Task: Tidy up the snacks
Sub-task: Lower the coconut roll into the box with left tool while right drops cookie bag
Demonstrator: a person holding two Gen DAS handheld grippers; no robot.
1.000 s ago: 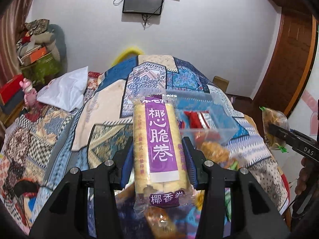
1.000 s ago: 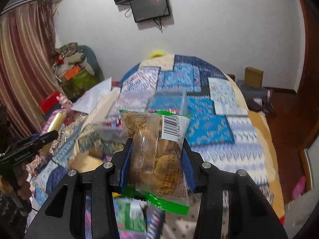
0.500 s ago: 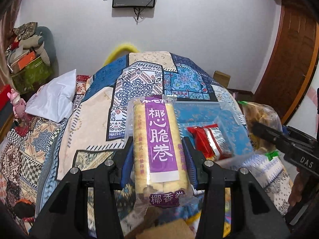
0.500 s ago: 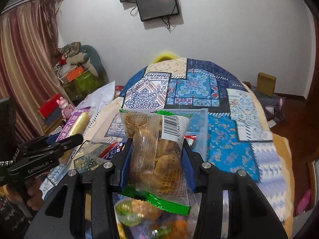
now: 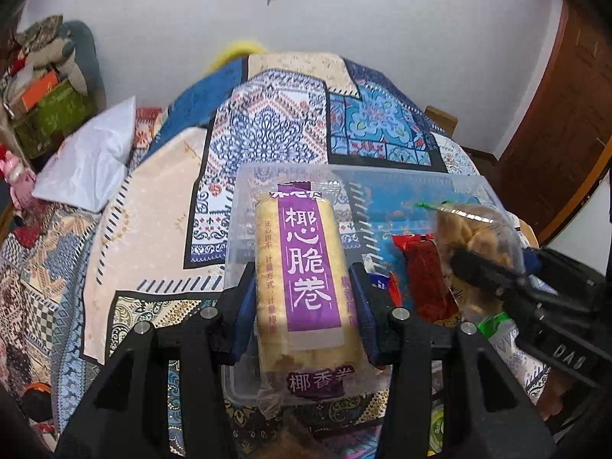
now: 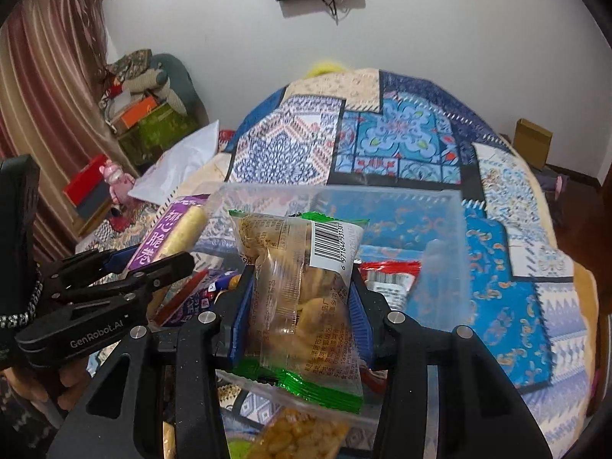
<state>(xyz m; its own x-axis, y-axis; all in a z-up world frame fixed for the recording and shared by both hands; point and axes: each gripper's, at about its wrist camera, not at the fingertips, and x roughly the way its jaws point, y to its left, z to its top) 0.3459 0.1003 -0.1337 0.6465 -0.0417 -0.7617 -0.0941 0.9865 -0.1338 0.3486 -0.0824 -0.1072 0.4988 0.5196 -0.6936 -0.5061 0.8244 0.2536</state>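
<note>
Fingers (image 5: 244, 306) of the left gripper (image 5: 302, 306) are clamped on a purple-labelled coconut roll packet (image 5: 306, 279); the right gripper (image 6: 298, 302) is closed on a green-edged biscuit packet (image 6: 298, 290). Beyond both fingertips a clear plastic box (image 6: 440, 237) is seen, with a red packet (image 5: 424, 279) inside.

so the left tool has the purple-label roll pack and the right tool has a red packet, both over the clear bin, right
Not quite. The right tool is shut on a clear snack packet with green edges, as the right wrist view shows; the red packet lies inside the clear bin. The left tool does hold the purple-label roll pack over that bin.
</note>
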